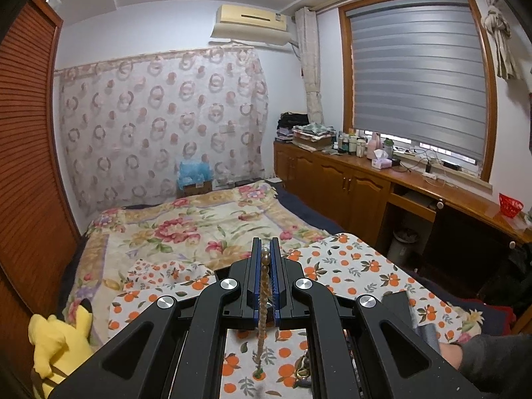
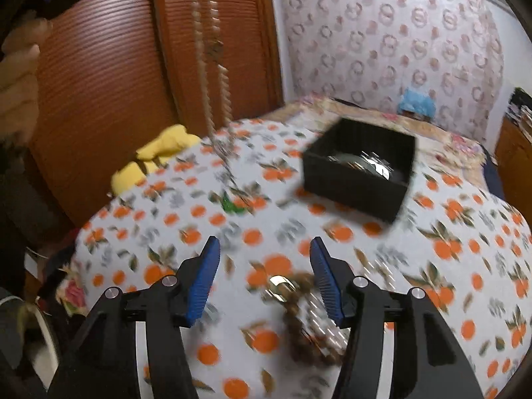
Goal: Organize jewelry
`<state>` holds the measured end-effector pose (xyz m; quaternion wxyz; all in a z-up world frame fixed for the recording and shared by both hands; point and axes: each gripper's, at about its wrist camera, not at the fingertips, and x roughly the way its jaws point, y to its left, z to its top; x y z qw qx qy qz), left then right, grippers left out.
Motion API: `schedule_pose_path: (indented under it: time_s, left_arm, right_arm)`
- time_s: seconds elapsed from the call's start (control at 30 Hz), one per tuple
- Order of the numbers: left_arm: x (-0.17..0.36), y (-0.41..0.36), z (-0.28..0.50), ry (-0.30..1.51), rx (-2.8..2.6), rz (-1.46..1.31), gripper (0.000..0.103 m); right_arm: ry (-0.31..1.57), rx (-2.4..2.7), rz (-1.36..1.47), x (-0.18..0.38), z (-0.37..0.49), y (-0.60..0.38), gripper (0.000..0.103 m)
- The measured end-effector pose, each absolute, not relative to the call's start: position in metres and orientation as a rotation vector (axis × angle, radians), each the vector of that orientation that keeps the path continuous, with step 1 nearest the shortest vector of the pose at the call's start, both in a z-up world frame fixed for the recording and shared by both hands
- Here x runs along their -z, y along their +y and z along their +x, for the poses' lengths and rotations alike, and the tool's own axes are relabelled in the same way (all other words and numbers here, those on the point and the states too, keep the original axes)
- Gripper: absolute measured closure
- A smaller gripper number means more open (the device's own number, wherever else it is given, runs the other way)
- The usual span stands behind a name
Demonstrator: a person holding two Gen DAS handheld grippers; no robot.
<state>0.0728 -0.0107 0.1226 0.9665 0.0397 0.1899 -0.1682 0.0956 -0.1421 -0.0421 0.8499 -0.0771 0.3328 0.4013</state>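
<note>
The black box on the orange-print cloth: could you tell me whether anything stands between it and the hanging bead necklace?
Nothing visible does. The bead necklace hangs from the left gripper, left of the open black box, with only bare cloth between.

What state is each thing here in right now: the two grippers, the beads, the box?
Left gripper: shut on the bead necklace, which hangs down.
Right gripper: open, nothing between its pads.
Black box: open, something shiny inside.
Brown bead pile: lying loose on the orange-print cloth.

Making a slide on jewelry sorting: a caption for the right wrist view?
Open right gripper over brown beads on the orange-print cloth, black box beyond.
</note>
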Motion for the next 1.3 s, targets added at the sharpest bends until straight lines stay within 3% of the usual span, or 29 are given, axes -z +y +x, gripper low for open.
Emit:
schedule_pose_path:
  time_s: [0.17,0.23,0.27,0.3,0.87,1.3]
  left_arm:
    - [-0.123,-0.012,0.073,0.385,0.339,0.080,0.099]
    - [-0.123,-0.011,0.074,0.387,0.335,0.075,0.099]
    - [-0.122,-0.012,0.073,0.390,0.330,0.078,0.099]
    - [-0.120,-0.011,0.074,0.393,0.323,0.082,0.099]
    - [-0.052,-0.006,0.106,0.551,0.251,0.112,0.099]
    - [-0.053,-0.004,0.125,0.527,0.283,0.071,0.099]
  right_arm:
    - [0.704,-0.884,-0.157,0.037,0.112,-0.112,0.045]
    - [0.738,-0.867,-0.178,0.045,0.119,-0.105,0.065]
    - [0.753,-0.860,-0.188,0.048,0.121,-0.104,0.090]
    - [0.760,-0.858,-0.193,0.051,0.122,-0.105,0.095]
    - [0.605,-0.770,-0.146,0.006,0.119,-0.154,0.096]
    - [0.562,-0.719,-0.182,-0.020,0.159,-0.163,0.095]
